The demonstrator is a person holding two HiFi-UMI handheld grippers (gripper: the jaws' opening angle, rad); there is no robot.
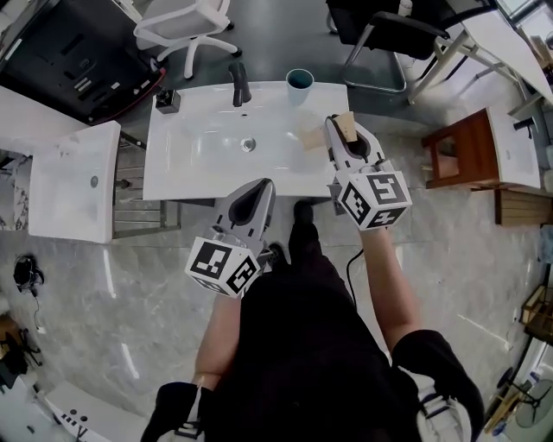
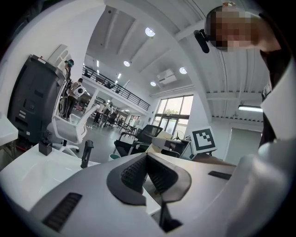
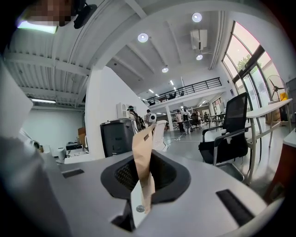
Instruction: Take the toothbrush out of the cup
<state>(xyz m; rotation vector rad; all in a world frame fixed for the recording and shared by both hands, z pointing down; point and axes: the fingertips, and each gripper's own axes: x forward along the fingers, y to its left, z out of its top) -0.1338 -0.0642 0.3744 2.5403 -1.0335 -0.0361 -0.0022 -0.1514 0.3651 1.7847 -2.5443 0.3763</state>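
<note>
A teal cup [image 1: 300, 80] stands at the back edge of the white washbasin top [image 1: 190, 173]; no toothbrush shows in it from the head view. The cup [image 2: 114, 156] appears small and far off in the left gripper view. My right gripper [image 1: 342, 129] hovers over the basin's right end, shut on a tan paper packet [image 3: 142, 152] that stands up between its pads [image 3: 162, 173]. The packet [image 1: 346, 126] pokes out ahead of the jaws. My left gripper [image 1: 259, 192] is at the basin's front edge, its jaws together with nothing between them [image 2: 147, 172].
A dark faucet [image 1: 239, 84] and a small black box [image 1: 168, 101] stand at the basin's back. A second white basin top [image 1: 73, 181] lies to the left, a wooden stool [image 1: 462, 151] to the right. Office chairs [image 1: 186, 26] stand behind.
</note>
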